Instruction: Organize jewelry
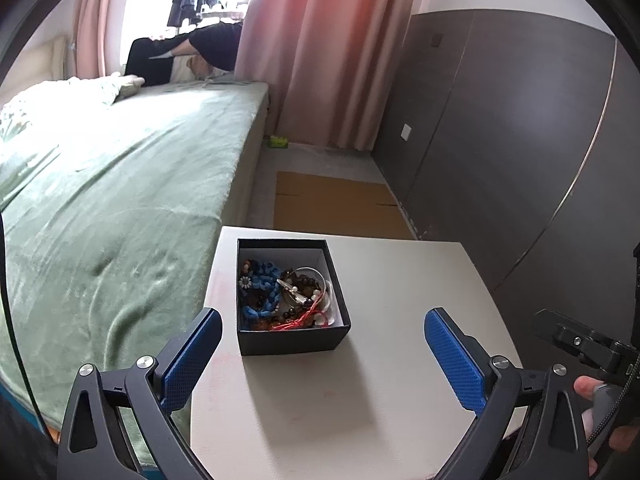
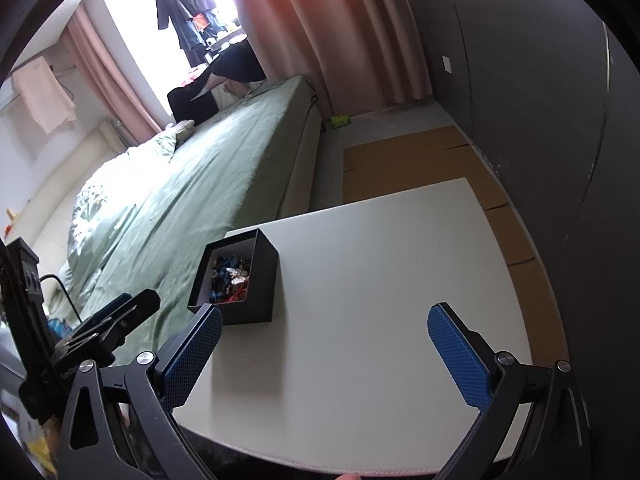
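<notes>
A black open box (image 1: pixel 290 340) with a white inside stands on the white table (image 1: pixel 400 300) near its left edge. It holds a tangle of jewelry (image 1: pixel 286 298): blue braided cord, dark beads, red string, a silver bangle. My left gripper (image 1: pixel 322 320) is open and empty, just short of the box, above the table. In the right wrist view the box (image 2: pixel 256 280) sits to the left, with the jewelry (image 2: pixel 232 278) inside. My right gripper (image 2: pixel 324 318) is open and empty, to the right of the box. The left gripper's body (image 2: pixel 108 324) shows at the left.
A bed with a green cover (image 1: pixel 120 200) runs along the table's left side. A dark wardrobe wall (image 1: pixel 520 140) stands to the right. Cardboard sheets (image 1: pixel 336 204) lie on the floor beyond the table. Pink curtains (image 1: pixel 328 40) hang at the back.
</notes>
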### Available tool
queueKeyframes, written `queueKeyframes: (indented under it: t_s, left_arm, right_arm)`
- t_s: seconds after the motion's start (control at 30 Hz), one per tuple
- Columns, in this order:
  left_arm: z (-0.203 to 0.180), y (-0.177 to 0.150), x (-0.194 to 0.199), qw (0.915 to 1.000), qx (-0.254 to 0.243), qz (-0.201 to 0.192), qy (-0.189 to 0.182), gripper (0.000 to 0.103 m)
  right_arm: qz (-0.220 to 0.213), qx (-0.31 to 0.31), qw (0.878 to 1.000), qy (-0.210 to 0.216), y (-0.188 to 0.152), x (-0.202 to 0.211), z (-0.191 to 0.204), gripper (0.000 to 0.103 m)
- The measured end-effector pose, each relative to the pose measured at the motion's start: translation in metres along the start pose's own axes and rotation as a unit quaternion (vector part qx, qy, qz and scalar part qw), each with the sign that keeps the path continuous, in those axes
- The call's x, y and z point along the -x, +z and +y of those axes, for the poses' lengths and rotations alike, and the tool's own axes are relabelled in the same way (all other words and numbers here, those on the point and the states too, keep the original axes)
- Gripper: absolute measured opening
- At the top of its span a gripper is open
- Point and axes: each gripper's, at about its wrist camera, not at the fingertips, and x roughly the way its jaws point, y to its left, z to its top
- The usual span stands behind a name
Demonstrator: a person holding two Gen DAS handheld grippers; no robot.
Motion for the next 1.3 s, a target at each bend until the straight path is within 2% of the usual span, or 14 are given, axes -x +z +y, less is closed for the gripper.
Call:
queueKeyframes:
  t_s: [0.43,1.3]
  left_arm:
    - [0.0015,0.0008,-0.0008,0.9999,-0.005,0.002,0.010,0.101]
    - [-0.0051,-0.0018,-0.0025,0.9998,-0.016,0.007,0.007,0.101]
  right_arm:
    - [0.007,-0.004,1.000,0.001,0.0008,-0.0018,0.0038,0.103]
    - [0.012,-0.007,1.000,-0.001,0.0013,-0.0002,0.0021,0.103]
